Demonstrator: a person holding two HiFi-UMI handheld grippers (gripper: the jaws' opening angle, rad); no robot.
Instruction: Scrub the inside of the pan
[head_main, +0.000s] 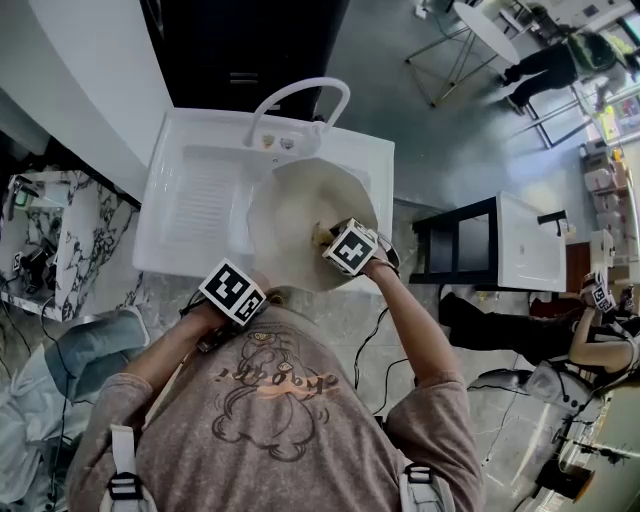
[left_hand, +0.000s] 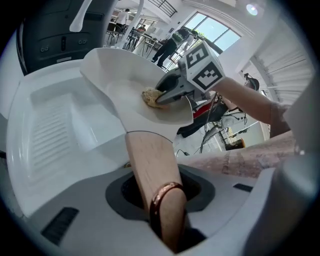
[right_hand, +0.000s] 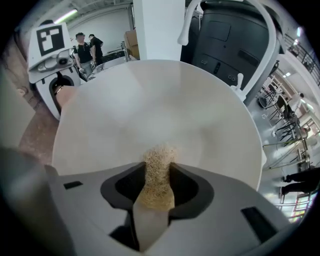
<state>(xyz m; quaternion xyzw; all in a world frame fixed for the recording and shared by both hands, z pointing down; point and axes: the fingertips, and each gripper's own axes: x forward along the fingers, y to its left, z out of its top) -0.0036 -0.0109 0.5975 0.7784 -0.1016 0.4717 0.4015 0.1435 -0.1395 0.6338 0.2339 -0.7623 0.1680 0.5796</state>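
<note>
A cream pan (head_main: 305, 215) is held tilted over the white sink (head_main: 170, 150). Its wooden handle (left_hand: 150, 165), with a copper ring at the end, is clamped in my left gripper (left_hand: 162, 210), which shows at the sink's front edge in the head view (head_main: 240, 295). My right gripper (head_main: 335, 240) is shut on a tan scrub sponge (right_hand: 159, 172) and presses it against the pan's inner surface (right_hand: 160, 110). From the left gripper view, the sponge (left_hand: 150, 96) sits low in the pan (left_hand: 125, 75) under the right gripper (left_hand: 167, 92).
A white faucet (head_main: 300, 92) arches over the back of the sink, and a ribbed drainboard (head_main: 205, 205) lies to the pan's left. A marble-topped counter (head_main: 60, 235) stands at left, a black and white cabinet (head_main: 500, 245) at right. People stand farther off.
</note>
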